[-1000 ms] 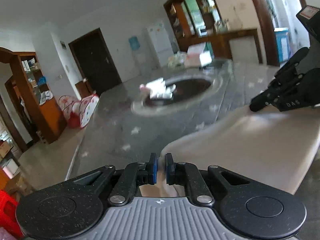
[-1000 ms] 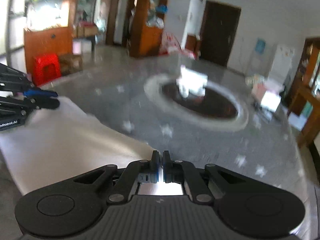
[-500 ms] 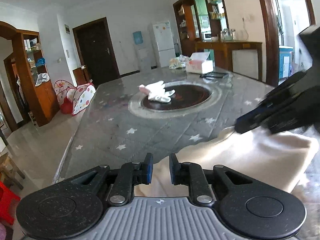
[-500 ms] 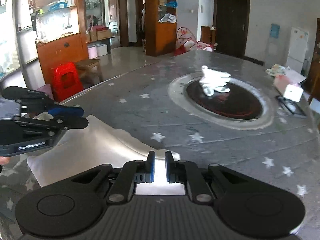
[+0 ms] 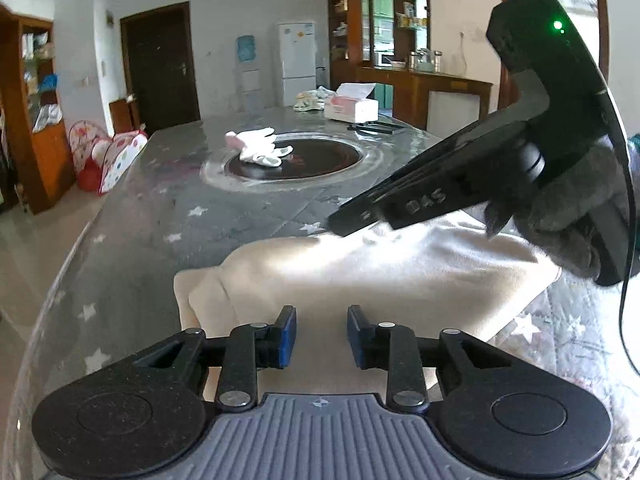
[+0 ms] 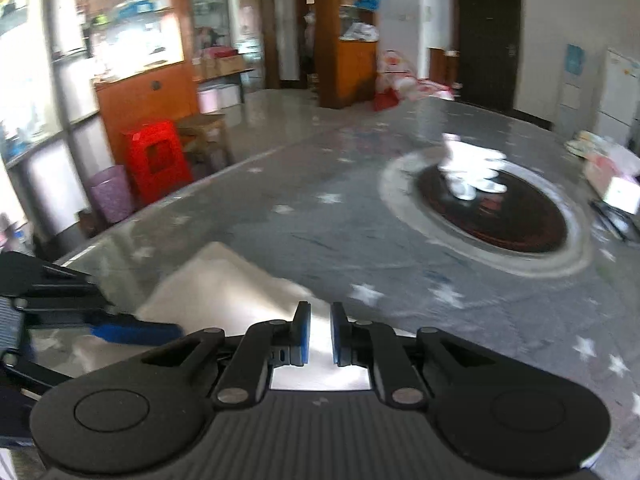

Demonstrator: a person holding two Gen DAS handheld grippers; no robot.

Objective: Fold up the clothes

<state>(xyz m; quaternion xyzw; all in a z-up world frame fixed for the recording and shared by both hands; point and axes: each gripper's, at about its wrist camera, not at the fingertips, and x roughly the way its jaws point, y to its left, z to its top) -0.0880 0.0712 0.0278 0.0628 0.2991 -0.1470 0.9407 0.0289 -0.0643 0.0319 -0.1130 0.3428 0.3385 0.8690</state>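
A cream garment (image 5: 360, 276) lies folded flat on the near end of the grey star-patterned table (image 5: 168, 216). My left gripper (image 5: 322, 334) hovers just above its near edge, open, with nothing between the blue pads. In the left wrist view the right gripper's black body (image 5: 460, 196), held by a gloved hand (image 5: 568, 216), reaches over the garment's far right side. In the right wrist view my right gripper (image 6: 319, 334) stands open over the bright cloth (image 6: 224, 292), and the left gripper's fingers (image 6: 132, 330) show at the lower left.
A pair of white gloves (image 5: 258, 148) lies on the dark round inset (image 5: 312, 160) in the table's middle. A tissue box (image 5: 352, 106) and small items sit at the far end. Beyond the left table edge are a red stool (image 6: 156, 164) and cabinets.
Both grippers have let go of the cream garment and opened. The cloth has dropped flat on the table, and both grippers have drawn back a little above it.
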